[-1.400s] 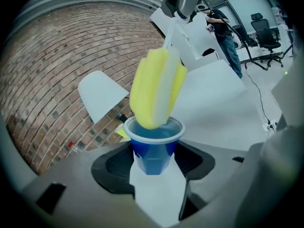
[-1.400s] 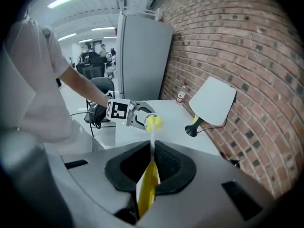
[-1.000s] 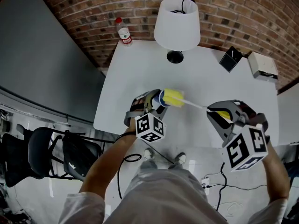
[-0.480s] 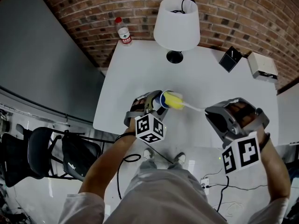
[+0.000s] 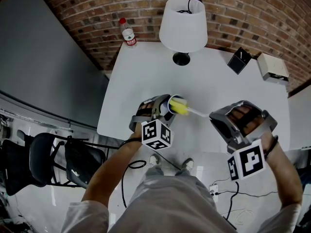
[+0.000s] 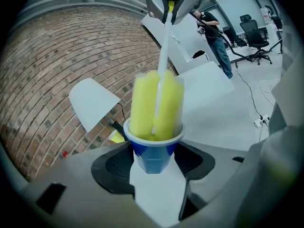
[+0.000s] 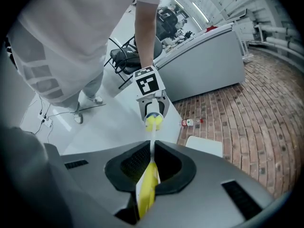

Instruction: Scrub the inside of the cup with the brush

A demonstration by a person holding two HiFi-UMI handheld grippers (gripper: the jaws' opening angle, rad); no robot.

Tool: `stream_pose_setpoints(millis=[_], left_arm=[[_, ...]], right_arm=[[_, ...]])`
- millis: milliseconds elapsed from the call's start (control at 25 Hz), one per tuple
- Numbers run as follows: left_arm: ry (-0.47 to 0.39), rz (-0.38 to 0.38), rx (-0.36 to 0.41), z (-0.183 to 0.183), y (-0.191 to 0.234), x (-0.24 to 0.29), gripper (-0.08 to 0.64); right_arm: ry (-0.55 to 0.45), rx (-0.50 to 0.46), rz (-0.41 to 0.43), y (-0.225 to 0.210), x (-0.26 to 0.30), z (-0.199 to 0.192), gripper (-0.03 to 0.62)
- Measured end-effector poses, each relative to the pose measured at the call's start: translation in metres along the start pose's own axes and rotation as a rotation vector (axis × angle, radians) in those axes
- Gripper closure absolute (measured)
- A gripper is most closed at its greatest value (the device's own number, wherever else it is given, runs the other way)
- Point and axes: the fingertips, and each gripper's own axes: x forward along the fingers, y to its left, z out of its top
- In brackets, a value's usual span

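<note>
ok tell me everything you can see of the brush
The brush has a soft-looking yellow foam head, a thin white stem and a flat yellow handle. Its head sits partly inside the blue cup, sticking out above the white rim. The left gripper is clamped on the cup; the right gripper is shut on the handle, holding the brush slanted above the table.

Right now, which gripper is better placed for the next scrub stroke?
Right. The right gripper is shut on the brush, whose yellow head sits inside the cup; the left gripper only clamps the cup.
</note>
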Motion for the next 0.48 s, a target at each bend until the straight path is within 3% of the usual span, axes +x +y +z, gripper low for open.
stream_pose_setpoints(millis=[160,480], left_arm=[[0.01,0.008,-0.014,-0.002,-0.001,0.001,0.284],[0.027,0.027,-0.008,-0.007,0.004,0.002,0.284]], right_arm=[[0.005,0.047,0.007,0.002,0.005,0.001,0.566],[-0.023,0.304,0.062,0.002,0.014,0.003,0.566]])
